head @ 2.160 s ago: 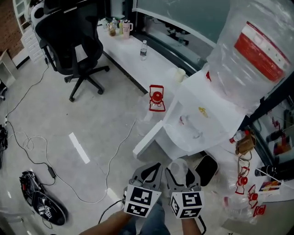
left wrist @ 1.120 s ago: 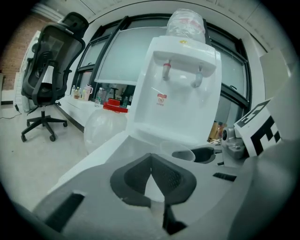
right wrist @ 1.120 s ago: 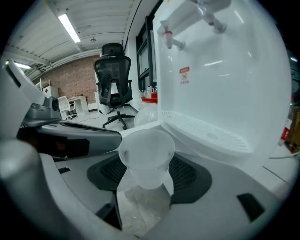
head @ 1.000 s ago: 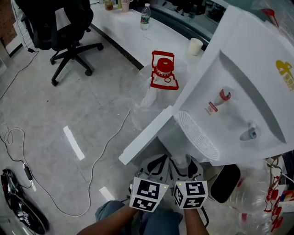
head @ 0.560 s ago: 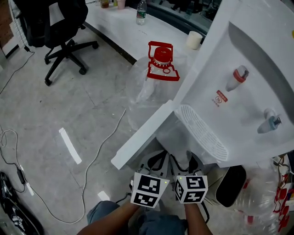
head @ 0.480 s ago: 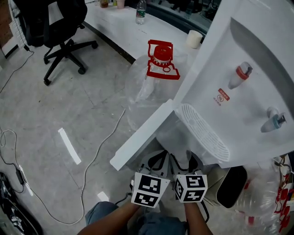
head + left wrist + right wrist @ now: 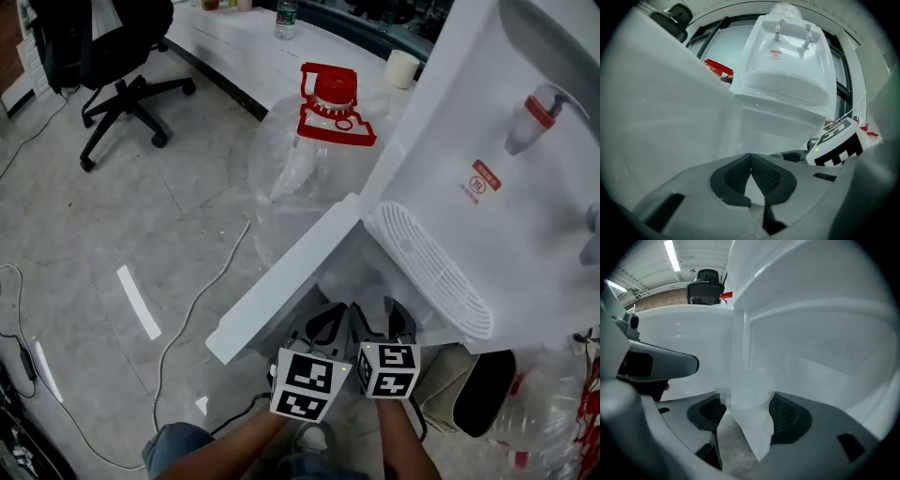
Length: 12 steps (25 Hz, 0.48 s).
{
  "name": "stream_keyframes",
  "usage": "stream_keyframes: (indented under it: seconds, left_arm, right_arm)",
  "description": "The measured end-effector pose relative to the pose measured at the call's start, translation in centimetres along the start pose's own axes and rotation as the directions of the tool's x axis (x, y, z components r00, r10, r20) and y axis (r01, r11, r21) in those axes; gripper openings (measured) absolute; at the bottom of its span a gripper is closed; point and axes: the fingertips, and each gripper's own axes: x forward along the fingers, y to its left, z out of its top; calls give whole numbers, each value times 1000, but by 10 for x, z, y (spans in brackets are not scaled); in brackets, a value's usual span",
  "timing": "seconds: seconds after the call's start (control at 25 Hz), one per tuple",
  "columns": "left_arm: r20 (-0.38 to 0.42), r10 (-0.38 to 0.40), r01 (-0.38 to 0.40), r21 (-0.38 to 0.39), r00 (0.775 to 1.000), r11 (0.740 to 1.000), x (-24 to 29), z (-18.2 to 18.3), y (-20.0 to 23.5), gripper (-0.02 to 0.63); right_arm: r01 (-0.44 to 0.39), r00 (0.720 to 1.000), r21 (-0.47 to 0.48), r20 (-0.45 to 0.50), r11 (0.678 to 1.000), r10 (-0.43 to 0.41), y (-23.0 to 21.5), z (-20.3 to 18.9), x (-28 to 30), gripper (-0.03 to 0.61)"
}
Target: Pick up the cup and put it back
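Cup: translucent, found pinched between the pads of the right gripper, low and near, beneath the white water dispenser. Its long axis appears to lie along the jaws, mouth pointed far, toward the open lower compartment directly ahead. The open cabinet door is noted just to the left. The left gripper, close beside the right, is seen pressed together on nothing. The return is judged to fall to the right gripper.

Grey floor, black chair, white counter
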Motion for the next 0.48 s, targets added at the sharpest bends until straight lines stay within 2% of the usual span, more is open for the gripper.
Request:
stream_keyframes:
  seconds: [0.48]
  left_arm:
    - [-1,-38,38,8,999,999,22,-23,1,12]
  right_arm:
    - [88,996,29,33,996,-89,-35,-39,53,279]
